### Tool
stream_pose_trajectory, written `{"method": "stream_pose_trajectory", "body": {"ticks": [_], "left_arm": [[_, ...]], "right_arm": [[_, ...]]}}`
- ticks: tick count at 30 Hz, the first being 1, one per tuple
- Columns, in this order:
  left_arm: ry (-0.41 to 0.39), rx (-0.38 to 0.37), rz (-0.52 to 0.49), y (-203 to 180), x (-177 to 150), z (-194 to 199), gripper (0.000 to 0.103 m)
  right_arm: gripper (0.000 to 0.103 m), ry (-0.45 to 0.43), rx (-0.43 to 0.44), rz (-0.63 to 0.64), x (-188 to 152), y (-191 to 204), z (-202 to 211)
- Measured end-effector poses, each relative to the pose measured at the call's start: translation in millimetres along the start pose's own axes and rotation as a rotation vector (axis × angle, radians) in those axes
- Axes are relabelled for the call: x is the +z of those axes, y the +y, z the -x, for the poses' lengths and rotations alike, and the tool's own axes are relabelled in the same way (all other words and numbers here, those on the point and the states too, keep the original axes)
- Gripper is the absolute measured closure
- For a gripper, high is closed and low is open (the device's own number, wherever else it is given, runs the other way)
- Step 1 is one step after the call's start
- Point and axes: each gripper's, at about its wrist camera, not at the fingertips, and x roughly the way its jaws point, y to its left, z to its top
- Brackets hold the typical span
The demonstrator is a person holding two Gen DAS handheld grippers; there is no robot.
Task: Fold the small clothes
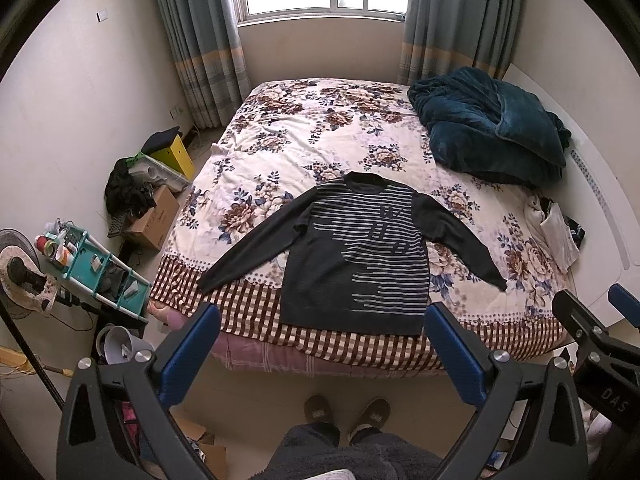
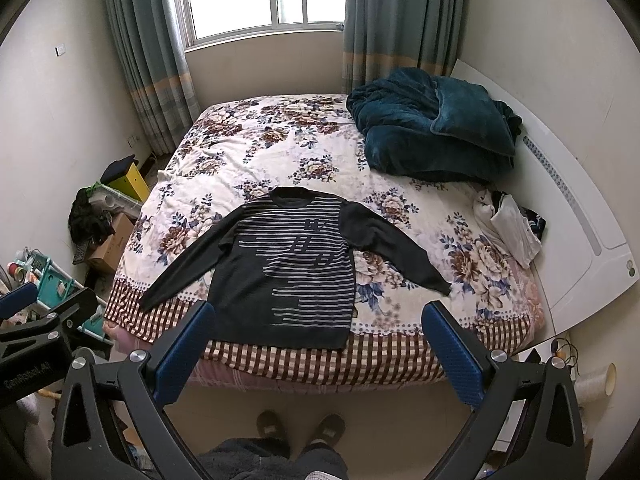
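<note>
Low in each frame, the left hand-held gripper (image 1: 320,344) and the right hand-held gripper (image 2: 318,344) hang with fingers spread wide, holding nothing. Straight ahead, mid-frame, the dark striped sweater (image 1: 352,256) lies flat on the floral bed (image 1: 280,132), hem nearest, collar farthest, sleeves splayed sideways. Neither seems nearer.

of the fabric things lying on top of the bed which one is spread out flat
The dark striped sweater near the foot of the bed, sleeves out to both sides. The teal blanket is bunched in a heap, and the white clothes lie crumpled by the headboard.
</note>
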Motion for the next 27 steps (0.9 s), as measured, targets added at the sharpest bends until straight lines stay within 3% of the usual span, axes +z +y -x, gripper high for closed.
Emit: {"method": "stream_pose_trajectory", "body": {"ticks": [16,21,27], "left_arm": [[0.000,0.001,0.010,-4,2,-4,0.000],[-0.026,0.018,0.022,-6,17,-45,0.000],[0.018,0.033,-0.034,-23,45,-138,0.000]], "right_arm": [[0.000,0.013,0.013,-0.023,-1,6,-12],[0.000,0.013,0.025,-0.127,-8,-12,-61],[0.000,0.046,-0.087,-0.265,-5,-57,-162]]}}
